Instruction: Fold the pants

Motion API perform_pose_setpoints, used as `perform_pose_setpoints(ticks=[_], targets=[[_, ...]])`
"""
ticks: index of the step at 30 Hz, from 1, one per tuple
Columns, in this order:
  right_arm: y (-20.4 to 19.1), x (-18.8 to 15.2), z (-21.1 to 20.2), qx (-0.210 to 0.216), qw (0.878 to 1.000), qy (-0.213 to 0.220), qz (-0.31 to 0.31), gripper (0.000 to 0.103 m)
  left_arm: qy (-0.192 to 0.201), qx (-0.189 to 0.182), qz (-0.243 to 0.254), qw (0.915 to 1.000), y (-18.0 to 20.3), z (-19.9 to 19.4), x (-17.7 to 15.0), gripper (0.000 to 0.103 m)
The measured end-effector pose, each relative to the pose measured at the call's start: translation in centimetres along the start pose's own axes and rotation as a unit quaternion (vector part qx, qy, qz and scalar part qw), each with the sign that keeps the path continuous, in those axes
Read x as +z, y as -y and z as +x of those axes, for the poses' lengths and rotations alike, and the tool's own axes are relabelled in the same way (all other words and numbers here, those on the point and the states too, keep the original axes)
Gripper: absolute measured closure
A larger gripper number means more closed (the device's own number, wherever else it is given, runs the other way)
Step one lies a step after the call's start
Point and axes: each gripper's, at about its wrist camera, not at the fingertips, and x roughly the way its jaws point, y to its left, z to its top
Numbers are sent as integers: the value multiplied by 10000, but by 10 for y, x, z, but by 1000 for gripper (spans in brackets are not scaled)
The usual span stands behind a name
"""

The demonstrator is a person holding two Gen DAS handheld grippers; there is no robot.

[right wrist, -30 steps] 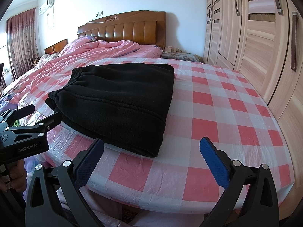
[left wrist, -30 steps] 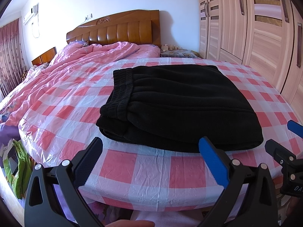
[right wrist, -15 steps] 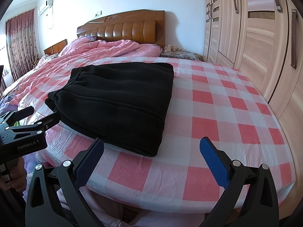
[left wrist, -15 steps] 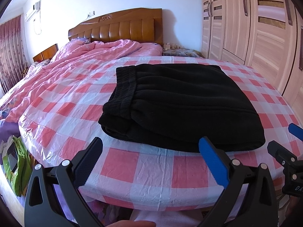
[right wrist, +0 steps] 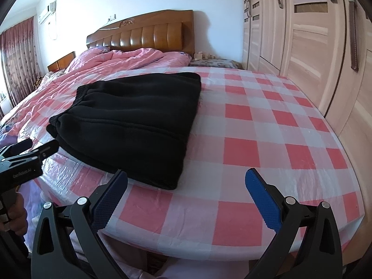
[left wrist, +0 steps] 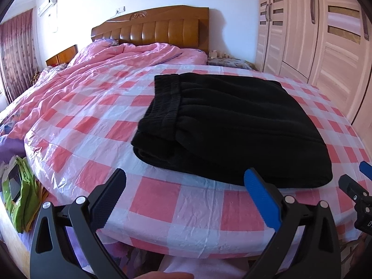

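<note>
The black pants (left wrist: 232,125) lie folded into a thick rectangle on the pink checked bed cover (left wrist: 162,200), waistband to the left. They also show in the right wrist view (right wrist: 134,121). My left gripper (left wrist: 186,193) is open and empty, held back from the bed's near edge in front of the pants. My right gripper (right wrist: 186,193) is open and empty, to the right of the pants' near corner. Each gripper shows at the edge of the other's view, the right one (left wrist: 358,186) and the left one (right wrist: 30,153).
A pink quilt (left wrist: 104,69) is bunched toward the wooden headboard (left wrist: 151,28). Wardrobe doors (right wrist: 313,46) run along the right of the bed. A green bag (left wrist: 21,186) lies on the floor at the left. A curtain (left wrist: 14,53) hangs far left.
Both grippers have drifted slightly, the views shifting a little to the right and back from the bed. The pants have not moved. Both stay open.
</note>
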Motion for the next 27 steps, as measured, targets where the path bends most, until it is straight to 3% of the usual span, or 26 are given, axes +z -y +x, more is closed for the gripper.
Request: perform_pose_setpoints(ticks=[3,6,9,11,13,15,19,21,23,27], targets=[[20,7,6,-216,9997,70,-104,5,50,180,-88,9998,-14,1,1,1],[56,13,18,-740,9971,-81,-142,5,115,530,-421,9976,-55,1,-9,1],[103,23,30,-1090,9936,-238,187,5,-21,953,-849,9918,-119,3,-36,1],[132,27,37,-1273,9906,-312,402,5,-183,1465,-1168,9821,-169,3,-61,1],[148,31,46,-1447,9875,-404,470,5,-465,2038,-1496,9664,-219,7,-90,1],[166,35,60,-1474,9852,-585,656,5,-884,2374,-1707,9522,-255,23,-116,1],[191,41,89,-1416,9811,-978,880,5,-1496,2471,-2446,9256,-305,59,-151,1],[211,50,100,-1207,9819,-1055,1011,5,-1385,2461,-2906,9142,-319,69,-155,1],[218,56,106,-1263,9806,-1107,1009,5,-1185,2710,-3218,8994,-329,77,-148,1],[238,67,116,-1241,9797,-1108,1119,4,-1007,2917,-3942,8657,-362,96,-133,1]])
